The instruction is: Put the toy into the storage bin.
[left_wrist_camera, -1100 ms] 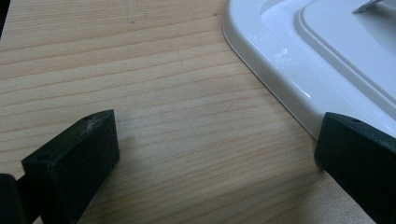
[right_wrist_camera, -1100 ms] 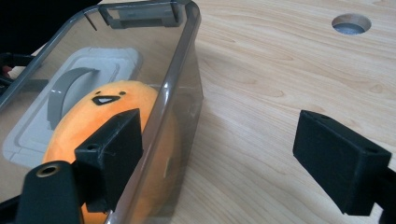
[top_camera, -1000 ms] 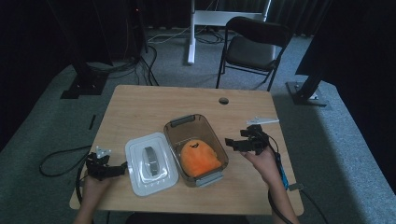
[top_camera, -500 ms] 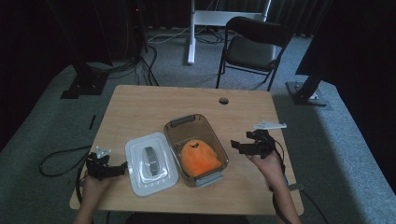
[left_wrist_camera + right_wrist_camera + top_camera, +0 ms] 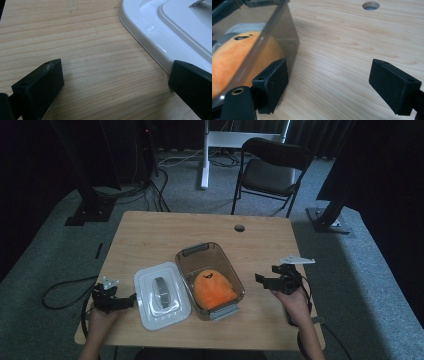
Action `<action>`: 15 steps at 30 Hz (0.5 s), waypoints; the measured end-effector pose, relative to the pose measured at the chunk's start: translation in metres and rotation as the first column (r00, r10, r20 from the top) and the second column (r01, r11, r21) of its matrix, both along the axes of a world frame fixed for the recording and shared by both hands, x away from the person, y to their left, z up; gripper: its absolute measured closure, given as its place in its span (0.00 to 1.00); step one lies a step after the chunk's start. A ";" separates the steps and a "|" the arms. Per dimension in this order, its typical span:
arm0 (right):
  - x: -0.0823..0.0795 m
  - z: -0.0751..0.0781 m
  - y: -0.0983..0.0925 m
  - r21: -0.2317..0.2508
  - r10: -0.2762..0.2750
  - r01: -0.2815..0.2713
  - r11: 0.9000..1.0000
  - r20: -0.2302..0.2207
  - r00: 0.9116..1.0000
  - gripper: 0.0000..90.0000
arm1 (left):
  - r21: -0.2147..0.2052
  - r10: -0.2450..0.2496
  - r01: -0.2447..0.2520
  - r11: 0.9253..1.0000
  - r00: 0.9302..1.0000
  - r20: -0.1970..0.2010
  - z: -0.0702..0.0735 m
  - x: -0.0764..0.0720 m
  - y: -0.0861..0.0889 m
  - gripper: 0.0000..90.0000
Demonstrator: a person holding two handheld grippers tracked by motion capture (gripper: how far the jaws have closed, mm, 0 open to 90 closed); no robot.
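White lid (image 5: 162, 295), orange plush (image 5: 214, 289) in smoky clear box (image 5: 185, 264), pale wood-grain table (image 5: 165, 232), black tools.

Both grippers are black. The left gripper (image 5: 131, 296) carries a small grey three-cornered plate; the right gripper (image 5: 266, 274) bears a larger pale one. Dark cables trail from each. The jaws are blocky, matte black, each with a small hole. Forearms are bare.

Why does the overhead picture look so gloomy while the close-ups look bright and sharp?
High view: dim room, dark surroundings, soft detail on the table. Left gripper view: glare streak on the white lid, crisp wood grain. Right gripper view: the clear container wall reflects light, blurring the orange toy.
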State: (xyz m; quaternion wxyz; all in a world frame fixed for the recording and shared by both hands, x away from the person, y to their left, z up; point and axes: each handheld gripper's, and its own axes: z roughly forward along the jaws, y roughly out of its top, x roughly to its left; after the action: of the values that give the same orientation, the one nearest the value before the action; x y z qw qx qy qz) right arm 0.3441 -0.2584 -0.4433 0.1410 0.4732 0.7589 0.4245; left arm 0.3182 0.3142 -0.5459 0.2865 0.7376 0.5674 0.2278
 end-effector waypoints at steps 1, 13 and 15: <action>-0.001 -0.001 -0.002 -0.004 -0.009 0.009 1.000 0.000 1.000 0.17 | 0.000 -0.001 0.001 1.000 1.000 -0.001 0.000 0.000 0.000 0.00; -0.007 -0.013 -0.024 -0.004 -0.090 0.090 0.996 -0.018 0.996 0.15 | 0.000 0.000 0.000 1.000 1.000 0.001 0.000 0.000 0.000 0.00; -0.008 -0.018 -0.031 -0.017 -0.116 0.116 0.993 -0.030 0.993 0.15 | -0.001 0.000 0.000 1.000 1.000 0.001 0.000 0.000 0.000 0.00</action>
State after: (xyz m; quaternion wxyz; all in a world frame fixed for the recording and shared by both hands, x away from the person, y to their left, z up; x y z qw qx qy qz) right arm 0.3356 -0.2895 -0.4614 0.1575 0.5218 0.7355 0.4023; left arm 0.3183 0.3141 -0.5459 0.2870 0.7374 0.5674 0.2279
